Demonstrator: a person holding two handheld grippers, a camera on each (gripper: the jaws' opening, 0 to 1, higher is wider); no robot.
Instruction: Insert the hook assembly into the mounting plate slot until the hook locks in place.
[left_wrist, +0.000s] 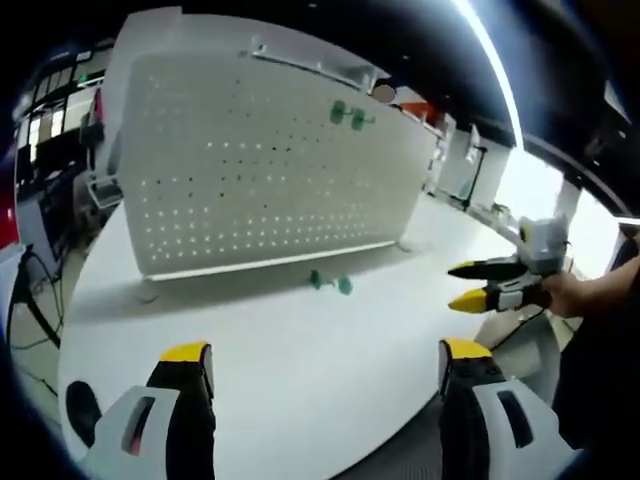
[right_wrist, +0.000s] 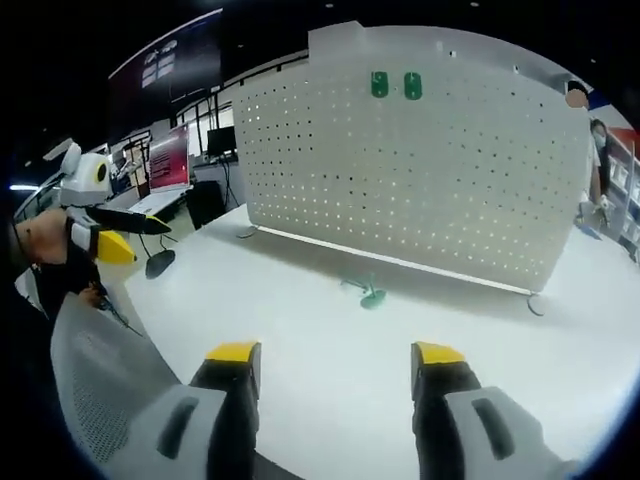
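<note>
A small green plastic hook (left_wrist: 331, 283) is lying on the white round surface (left_wrist: 300, 370), just in front of the tall white metal board full of holes (left_wrist: 270, 160), and nothing is holding it. In the right gripper view the hook (right_wrist: 368, 293) is sitting near the board's (right_wrist: 420, 170) bottom edge. Two more green hooks (right_wrist: 395, 85) are hanging high on the board. The left gripper (left_wrist: 325, 365) is standing wide apart and empty over the near surface. The right gripper (right_wrist: 335, 365) is also spread apart, holding nothing.
</note>
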